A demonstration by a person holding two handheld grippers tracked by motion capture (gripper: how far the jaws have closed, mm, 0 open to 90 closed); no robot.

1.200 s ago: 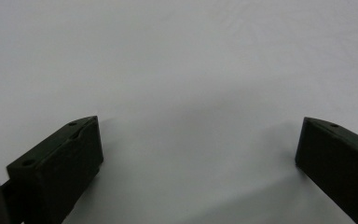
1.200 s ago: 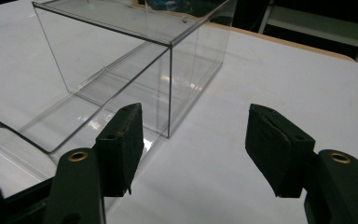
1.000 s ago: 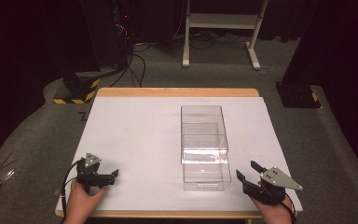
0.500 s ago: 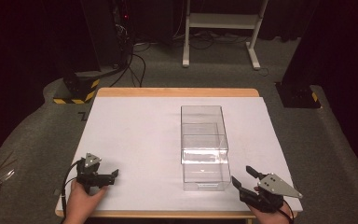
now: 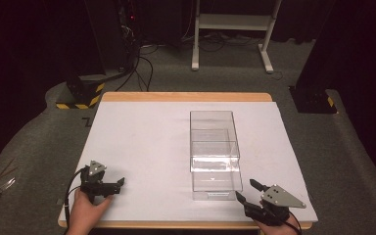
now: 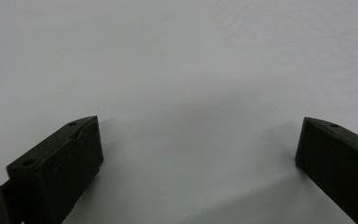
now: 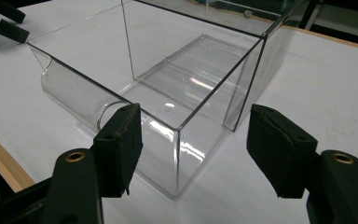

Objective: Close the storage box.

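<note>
A clear plastic box [image 5: 212,131] lies on the white table top [image 5: 142,142], and its clear drawer [image 5: 216,182] is pulled part way out toward the near edge. My right gripper [image 5: 245,190] sits just right of the drawer's front, open. Along its jaws [image 7: 193,116] I see the drawer's [image 7: 168,93] near corner between the two pads, which do not touch it. My left gripper [image 5: 117,186] rests at the near left of the table, well away from the box. It is open [image 6: 198,126], with only white surface between its jaws.
The table's wooden edge [image 5: 186,97] runs along the far side. On the floor behind stand a white frame [image 5: 232,34], dark equipment with a yellow-black striped base [image 5: 81,95] and cables. The other gripper [image 7: 0,21] lies far off at the top left.
My right gripper has shifted left and nearer the table's front edge, closing in on the drawer's front corner. The left gripper and the box have stayed put.
</note>
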